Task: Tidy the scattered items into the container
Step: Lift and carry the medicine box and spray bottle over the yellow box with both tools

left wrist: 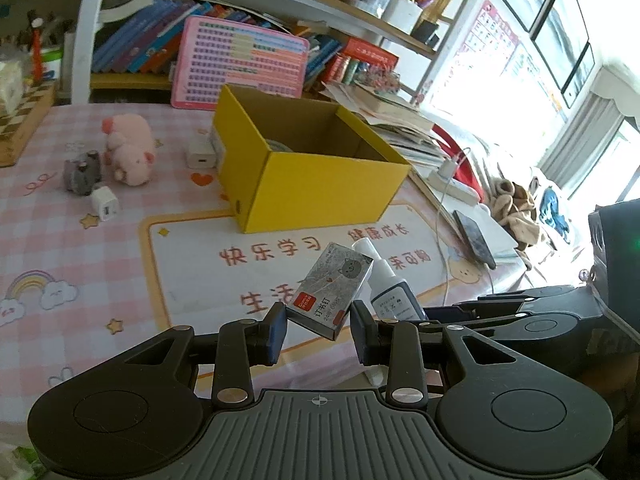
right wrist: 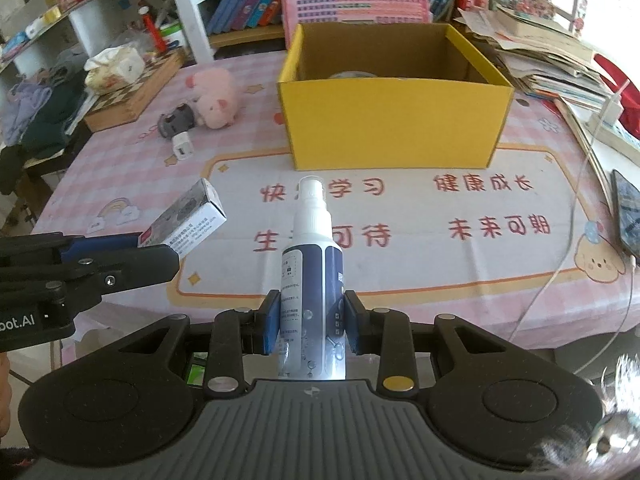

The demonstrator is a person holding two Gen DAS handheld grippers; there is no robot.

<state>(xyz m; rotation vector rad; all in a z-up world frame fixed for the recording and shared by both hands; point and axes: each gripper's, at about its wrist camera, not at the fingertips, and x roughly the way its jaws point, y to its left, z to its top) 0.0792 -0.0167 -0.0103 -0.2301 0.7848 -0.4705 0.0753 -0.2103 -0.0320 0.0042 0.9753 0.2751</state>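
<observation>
My left gripper (left wrist: 320, 330) is shut on a small grey staple box (left wrist: 330, 292) and holds it above the table; the box also shows in the right wrist view (right wrist: 186, 220). My right gripper (right wrist: 311, 322) is shut on a white and blue spray bottle (right wrist: 312, 264), nozzle pointing forward; the bottle also shows in the left wrist view (left wrist: 390, 284). The open yellow cardboard box (left wrist: 312, 172) stands on the table ahead (right wrist: 394, 120), with something round inside. A pink plush pig (left wrist: 130, 148), a grey item (left wrist: 82, 172) and two white chargers (left wrist: 105, 203) (left wrist: 201, 155) lie left of it.
A pink checked cloth (right wrist: 420, 240) covers the table. A phone (right wrist: 628, 212) and cable lie at the right edge. Stacked papers (right wrist: 540, 60), a power strip (left wrist: 452, 188), a chessboard (right wrist: 132, 88) and bookshelves (left wrist: 240, 40) ring the back.
</observation>
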